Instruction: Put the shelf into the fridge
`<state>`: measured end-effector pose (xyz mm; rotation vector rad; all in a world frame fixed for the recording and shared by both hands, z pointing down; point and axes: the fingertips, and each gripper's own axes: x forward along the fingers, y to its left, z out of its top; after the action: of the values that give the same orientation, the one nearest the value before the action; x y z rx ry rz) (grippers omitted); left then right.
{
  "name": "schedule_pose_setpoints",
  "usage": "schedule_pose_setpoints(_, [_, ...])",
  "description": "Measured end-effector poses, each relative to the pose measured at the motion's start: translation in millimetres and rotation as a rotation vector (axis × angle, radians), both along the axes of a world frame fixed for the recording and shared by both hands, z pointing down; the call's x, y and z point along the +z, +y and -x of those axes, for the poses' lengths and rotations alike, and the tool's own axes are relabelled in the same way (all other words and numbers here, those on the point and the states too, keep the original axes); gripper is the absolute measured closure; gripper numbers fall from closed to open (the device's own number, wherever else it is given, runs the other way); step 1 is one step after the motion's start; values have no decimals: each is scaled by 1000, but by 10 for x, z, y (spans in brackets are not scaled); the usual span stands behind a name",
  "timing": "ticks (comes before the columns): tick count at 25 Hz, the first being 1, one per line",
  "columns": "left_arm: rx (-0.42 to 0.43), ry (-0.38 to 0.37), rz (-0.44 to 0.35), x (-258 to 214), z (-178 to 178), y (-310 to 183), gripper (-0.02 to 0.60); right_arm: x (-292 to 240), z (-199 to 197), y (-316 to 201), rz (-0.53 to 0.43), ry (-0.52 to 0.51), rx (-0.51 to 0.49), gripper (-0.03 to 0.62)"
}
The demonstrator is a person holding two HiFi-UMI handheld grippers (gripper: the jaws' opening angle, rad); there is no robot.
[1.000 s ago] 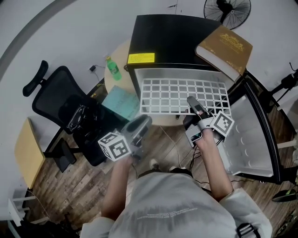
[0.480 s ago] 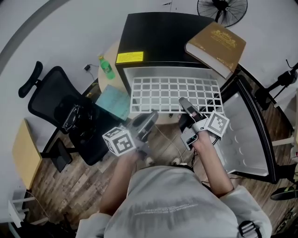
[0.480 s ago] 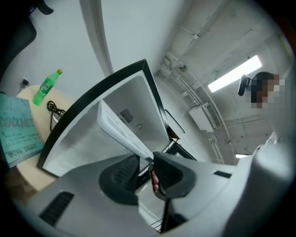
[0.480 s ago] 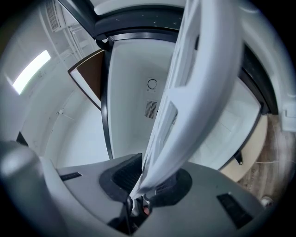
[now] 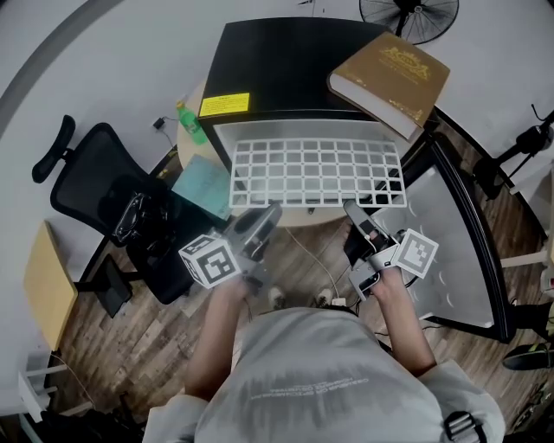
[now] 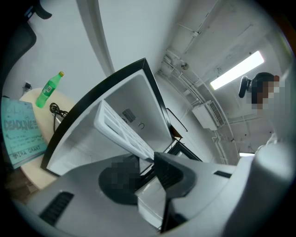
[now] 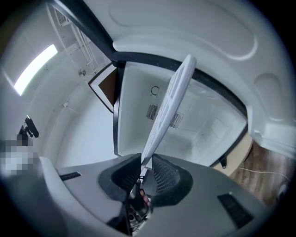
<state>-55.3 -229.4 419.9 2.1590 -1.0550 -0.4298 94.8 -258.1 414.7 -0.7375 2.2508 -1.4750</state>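
Item count, by kind.
Counted: 1 fridge [image 5: 286,65], 1 shelf [image 5: 316,171], 1 book [image 5: 389,73], 1 bottle [image 5: 190,123], 1 fan [image 5: 409,13], 1 chair [image 5: 95,186], 1 table [image 5: 185,154], 1 booklet [image 5: 203,186]; 2 grippers: left gripper [image 5: 267,216], right gripper [image 5: 357,215].

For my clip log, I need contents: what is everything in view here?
shelf: one, white grid, partly inside fridge
fridge: one, black, door open rightward
book: one, brown, on fridge top
bottle: one, green, on round table
booklet: one, teal, same table
chair: one, black, left of table
fan: one, black, top edge
left gripper: one, grey, jaws have just been closing, now on shelf's front edge
right gripper: one, grey, clamped on shelf's front edge
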Motion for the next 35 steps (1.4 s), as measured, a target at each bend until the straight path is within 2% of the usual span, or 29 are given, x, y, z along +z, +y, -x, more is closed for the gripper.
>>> schedule_pose_setpoints(5, [-12,-10,-2,4,15,-8,485,-7,-131,34,-47,62,9,530])
schedule_pose_setpoints(9, [-26,-28,7,-16,5,-12,481,-37,-113,46,-119,116,3,530])
schedule_pose_setpoints(14, [-32,-45,-16,-70,4,-23,476,-56,-140,33,-183,174,-4,530])
schedule_pose_setpoints(21, [-40,-47,-26,-105,3,-91,474,-97,-130,-50,-198,179,15,530])
schedule_pose_setpoints(28, [-45,-60,-29,-126,10,-120,472,-96,-156,-86,-247,253,27,528])
schedule_pose_setpoints(35, [-37,-82,-46,-117,14,-156,469,-100,-142,-110,-265,275,37,526])
